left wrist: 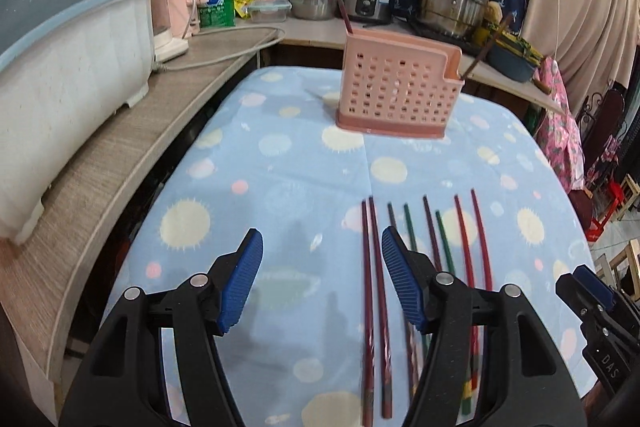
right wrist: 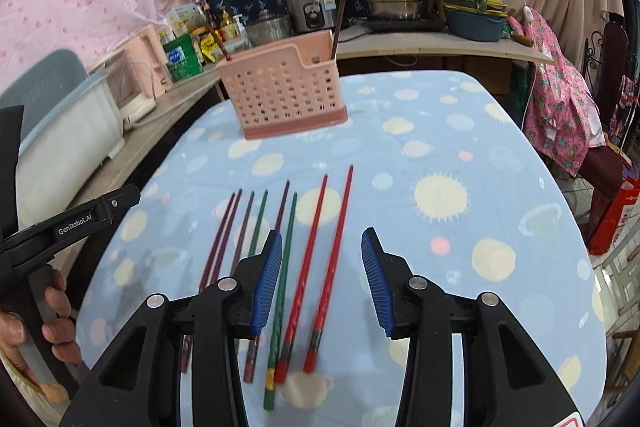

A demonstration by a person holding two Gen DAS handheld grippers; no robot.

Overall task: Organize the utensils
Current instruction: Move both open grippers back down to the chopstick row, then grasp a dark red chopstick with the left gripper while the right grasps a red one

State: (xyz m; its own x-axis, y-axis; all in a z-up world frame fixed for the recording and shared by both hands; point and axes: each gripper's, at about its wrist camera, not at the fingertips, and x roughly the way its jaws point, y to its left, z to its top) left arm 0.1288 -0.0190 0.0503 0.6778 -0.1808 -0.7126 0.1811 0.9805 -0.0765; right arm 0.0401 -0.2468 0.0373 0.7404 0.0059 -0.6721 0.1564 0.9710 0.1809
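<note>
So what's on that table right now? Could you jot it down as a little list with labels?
surface: table under a blue spotted cloth
loose utensils: eight chopsticks lying side by side, including a red pair, green ones and a dark maroon pair
holder: pink perforated basket, upright at the far end, two chopsticks already standing in it
left tool: open, empty, above the maroon pair
right tool: open, empty, above the red pair

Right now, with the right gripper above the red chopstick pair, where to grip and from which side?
Take the red chopsticks mid-shaft, from above, right gripper fingers straddling both. They lie flat and parallel on the tablecloth, slightly apart, so closing across them should gather the pair.
</note>
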